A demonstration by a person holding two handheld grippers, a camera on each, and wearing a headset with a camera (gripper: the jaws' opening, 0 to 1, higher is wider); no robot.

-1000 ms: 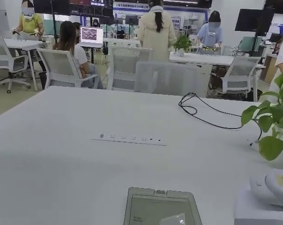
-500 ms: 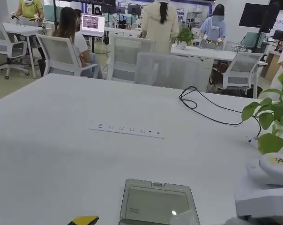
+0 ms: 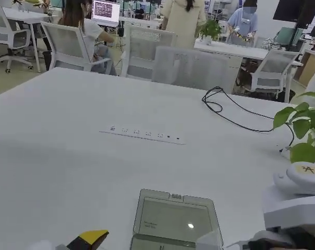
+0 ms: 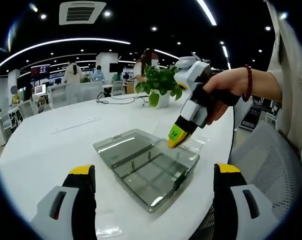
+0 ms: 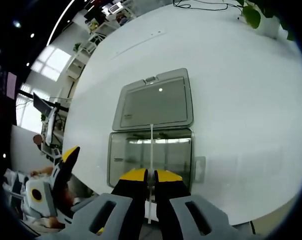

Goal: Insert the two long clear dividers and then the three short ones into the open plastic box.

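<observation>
My head camera has tipped down over the last second, so the lid (image 3: 176,219) of the open plastic box now sits in frame. A yellow claw tip (image 3: 89,239) has come in at lower left. The right claw (image 5: 151,173) is pinched narrow on a long clear divider (image 5: 151,140), aligned lengthwise along the middle of the box (image 5: 128,155) on the tabletop (image 5: 231,100). I can't tell whether it is seated. The left claw (image 4: 153,170) gapes wide, empty. I judge the first insertion is underway.
</observation>
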